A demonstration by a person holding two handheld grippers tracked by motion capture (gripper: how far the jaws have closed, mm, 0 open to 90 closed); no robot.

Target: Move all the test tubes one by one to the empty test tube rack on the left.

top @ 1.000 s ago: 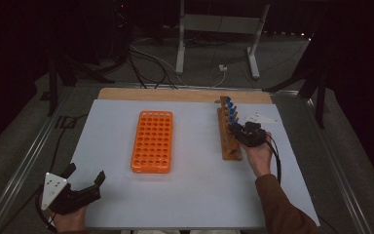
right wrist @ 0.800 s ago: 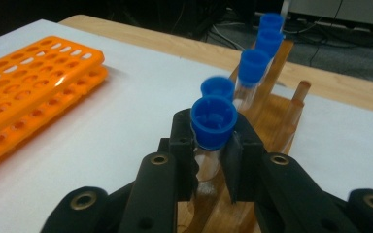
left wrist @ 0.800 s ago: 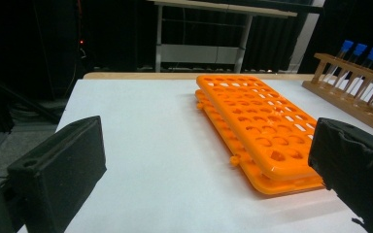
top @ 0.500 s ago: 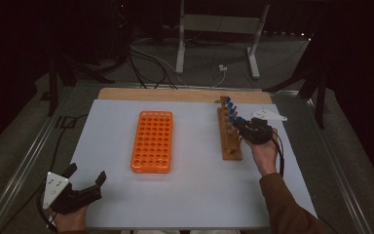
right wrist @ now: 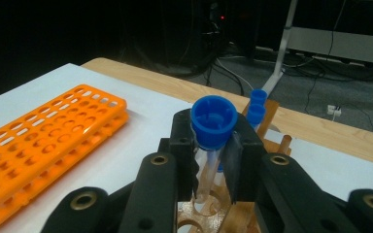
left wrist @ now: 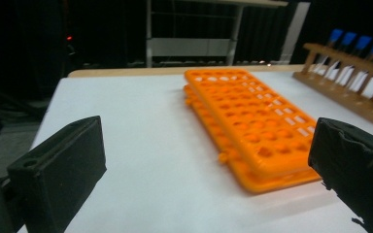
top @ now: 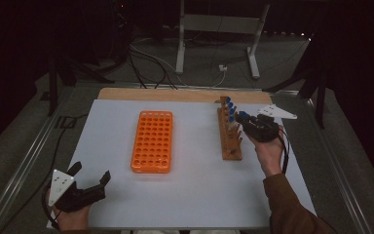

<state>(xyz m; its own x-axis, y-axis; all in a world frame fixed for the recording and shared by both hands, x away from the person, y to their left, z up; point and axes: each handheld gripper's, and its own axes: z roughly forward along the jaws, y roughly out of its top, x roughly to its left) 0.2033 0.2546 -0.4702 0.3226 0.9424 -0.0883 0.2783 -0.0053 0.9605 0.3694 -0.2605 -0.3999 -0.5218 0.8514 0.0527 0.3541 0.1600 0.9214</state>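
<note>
High view: white table sheet [top: 190,195] with a flat orange plastic tube rack full of holes [top: 152,141] lying around the middle, and a narrow wooden tube rack [top: 230,139] off to its right with a few blue-capped tubes [top: 230,106] standing at the far end. Right gripper [top: 246,119] sat just over that wooden rack, pinched onto a clear test tube with a blue cap [top: 242,115]. Left gripper [top: 90,176] parked near the front left corner, jaws spread wide, nothing between them. Left gripper view: same spread jaws low over the bare sheet, orange rack straight ahead, wooden rack well off at the right. Right gripper view: jaws clamped on the clear tube just below its blue cap [right wrist: 213,119], tube upright, its lower end above a hole in the wooden rack [right wrist: 233,221].
</note>
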